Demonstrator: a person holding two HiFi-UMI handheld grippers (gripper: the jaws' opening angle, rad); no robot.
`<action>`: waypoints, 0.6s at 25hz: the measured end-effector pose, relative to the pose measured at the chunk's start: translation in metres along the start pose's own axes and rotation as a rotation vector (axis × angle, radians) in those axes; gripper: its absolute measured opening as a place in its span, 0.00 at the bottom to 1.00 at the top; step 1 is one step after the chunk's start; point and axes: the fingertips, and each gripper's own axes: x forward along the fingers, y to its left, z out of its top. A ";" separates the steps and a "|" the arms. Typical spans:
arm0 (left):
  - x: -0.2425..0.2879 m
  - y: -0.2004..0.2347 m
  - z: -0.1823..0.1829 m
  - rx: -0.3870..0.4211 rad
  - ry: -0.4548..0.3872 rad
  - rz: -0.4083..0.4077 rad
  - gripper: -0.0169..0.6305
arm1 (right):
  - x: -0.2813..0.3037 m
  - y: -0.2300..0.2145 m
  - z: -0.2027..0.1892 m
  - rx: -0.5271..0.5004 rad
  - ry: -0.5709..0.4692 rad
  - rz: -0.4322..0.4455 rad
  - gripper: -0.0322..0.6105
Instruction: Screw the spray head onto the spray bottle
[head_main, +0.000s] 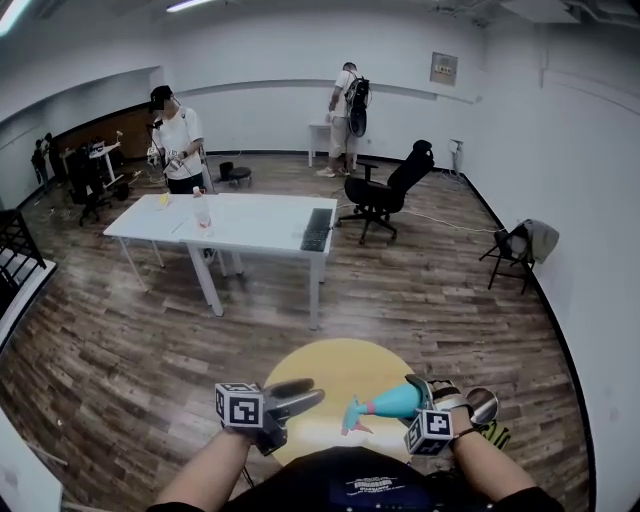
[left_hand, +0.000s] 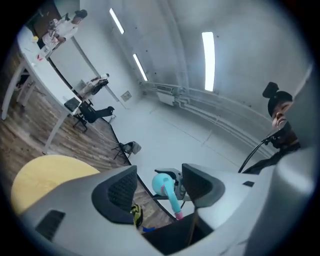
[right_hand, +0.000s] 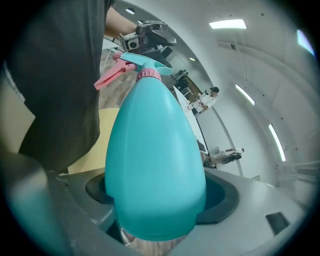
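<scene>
Your right tongs (head_main: 422, 397) pinch the fat end of the spray bottle (right_hand: 155, 165), held in the air over the near edge of the yellow tabletop (head_main: 340, 365). The spray head (right_hand: 137, 67) looks already seated on the neck. Your left tongs (left_hand: 160, 192) stand spread and empty, just short of it. Close them on the pink collar (right_hand: 148, 75), not the trigger (right_hand: 109, 77), and twist square to the bottle's axis so the thread doesn't cross

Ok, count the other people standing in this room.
3. One person in a white shirt behind the white table, one person with a backpack at the far end, and a dim figure far left; more may be hidden there.
</scene>
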 end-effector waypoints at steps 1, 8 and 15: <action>0.005 -0.004 -0.007 -0.015 0.026 -0.027 0.51 | 0.002 -0.004 0.007 -0.041 -0.001 -0.027 0.74; 0.063 -0.032 -0.059 0.431 0.368 0.003 0.23 | 0.019 0.037 0.057 -0.132 -0.107 0.390 0.74; 0.081 -0.037 -0.057 0.616 0.433 0.068 0.06 | 0.014 0.065 0.062 -0.065 -0.180 0.652 0.74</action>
